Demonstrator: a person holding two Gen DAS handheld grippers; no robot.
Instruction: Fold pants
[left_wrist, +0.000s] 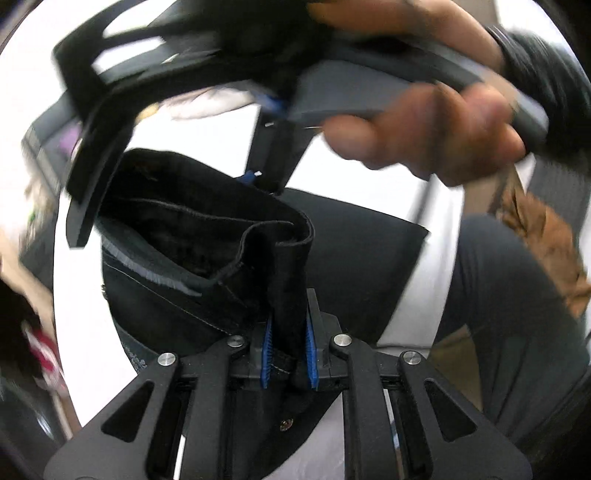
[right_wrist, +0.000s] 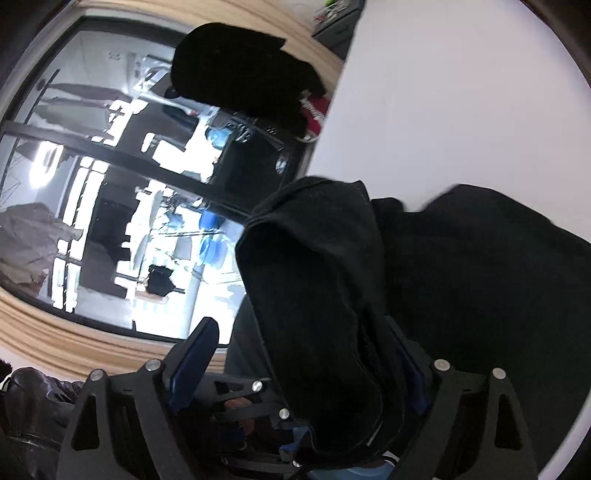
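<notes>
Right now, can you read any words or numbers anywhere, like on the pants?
No text can be read.
Black pants: only stitching and a metal snap, no label showing.
Red and white thing beyond the white table: white marks, too blurred to read.

left tool (left_wrist: 289, 354): clamped on cloth | right tool (right_wrist: 299, 369): jaws wide apart

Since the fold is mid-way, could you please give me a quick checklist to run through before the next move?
1. Left gripper clamped on the black pants: ok.
2. Right gripper released: ok, jaws wide; cloth drapes between them, against one finger.
3. Pants lying flat: not ok, bunched and lifted.
4. White table ahead bare: ok.
5. Hem alignment: cannot tell.
6. The grippers' clearance from each other: cannot tell, left wrist view blurred.
</notes>
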